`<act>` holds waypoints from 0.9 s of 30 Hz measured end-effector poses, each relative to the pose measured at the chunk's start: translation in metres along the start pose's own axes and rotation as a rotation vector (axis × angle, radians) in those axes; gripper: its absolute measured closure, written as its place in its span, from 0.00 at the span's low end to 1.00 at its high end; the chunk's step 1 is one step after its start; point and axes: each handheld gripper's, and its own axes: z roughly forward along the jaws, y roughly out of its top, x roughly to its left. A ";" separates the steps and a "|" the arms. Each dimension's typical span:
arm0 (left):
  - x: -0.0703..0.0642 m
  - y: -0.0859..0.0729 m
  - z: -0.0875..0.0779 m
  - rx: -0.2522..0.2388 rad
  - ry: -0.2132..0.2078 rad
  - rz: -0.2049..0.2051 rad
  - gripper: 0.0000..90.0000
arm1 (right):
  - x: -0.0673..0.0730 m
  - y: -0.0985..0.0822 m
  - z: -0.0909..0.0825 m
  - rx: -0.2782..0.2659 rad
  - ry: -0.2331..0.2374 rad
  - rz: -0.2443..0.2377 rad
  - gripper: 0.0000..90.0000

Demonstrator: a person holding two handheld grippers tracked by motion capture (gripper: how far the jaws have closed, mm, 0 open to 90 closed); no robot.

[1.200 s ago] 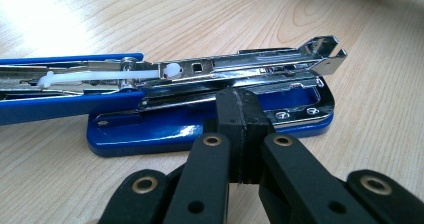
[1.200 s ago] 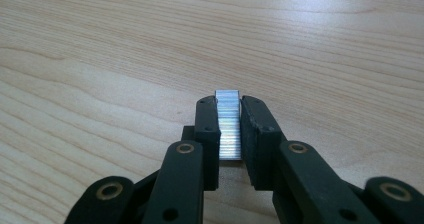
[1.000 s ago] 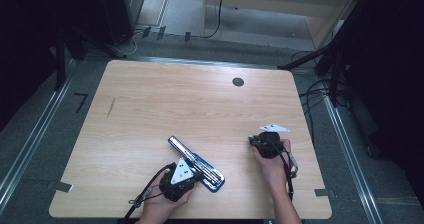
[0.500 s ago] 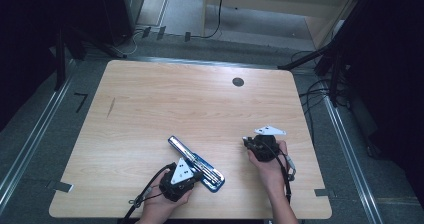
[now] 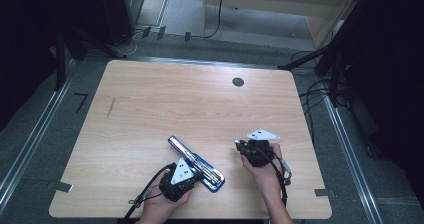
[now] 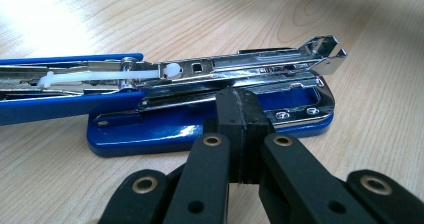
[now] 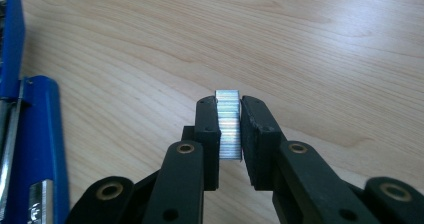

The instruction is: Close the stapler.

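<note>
Right gripper view is showing the right claw (image 7: 230,134) clenching a strip of staples (image 7: 228,129) upright between its pads, above the bare bench (image 7: 300,44), with the blue stapler (image 7: 30,149) lying at the picture's left edge. In the left gripper view, the left claw (image 6: 241,134) is sitting fully clenched, its tips touching the stapler's opened metal channel. In the high view, the stapler is lying open on the bench's near side, between the two hands.

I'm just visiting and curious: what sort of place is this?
Probably a lab recording bench: a bare wooden table with cables trailing over the floor, and a person working an opened blue stapler with handheld grippers.
</note>
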 end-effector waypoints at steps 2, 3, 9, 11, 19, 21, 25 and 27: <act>0.000 0.000 0.000 0.000 0.000 0.000 1.00 | 0.004 0.000 -0.002 0.000 0.006 -0.005 0.89; 0.000 0.000 0.000 -0.001 0.000 -0.001 1.00 | 0.006 0.000 -0.002 -0.002 0.009 -0.012 0.89; 0.000 0.000 0.000 0.000 0.001 0.000 1.00 | 0.019 0.000 -0.006 -0.004 0.031 -0.042 0.89; 0.000 0.000 0.000 0.000 0.001 0.000 1.00 | 0.023 0.000 -0.007 -0.007 0.039 -0.046 0.89; 0.000 0.000 0.000 -0.001 0.002 -0.001 1.00 | 0.036 -0.002 -0.011 -0.006 0.071 -0.067 0.89; 0.000 0.000 0.000 -0.002 0.002 -0.001 1.00 | 0.040 -0.002 -0.012 -0.005 0.080 -0.071 0.89; -0.001 0.000 0.000 -0.004 0.001 -0.003 1.00 | 0.047 -0.003 -0.015 -0.009 0.099 -0.082 0.89; 0.000 0.000 0.000 -0.004 0.002 -0.002 1.00 | 0.051 -0.003 -0.017 -0.010 0.109 -0.092 0.89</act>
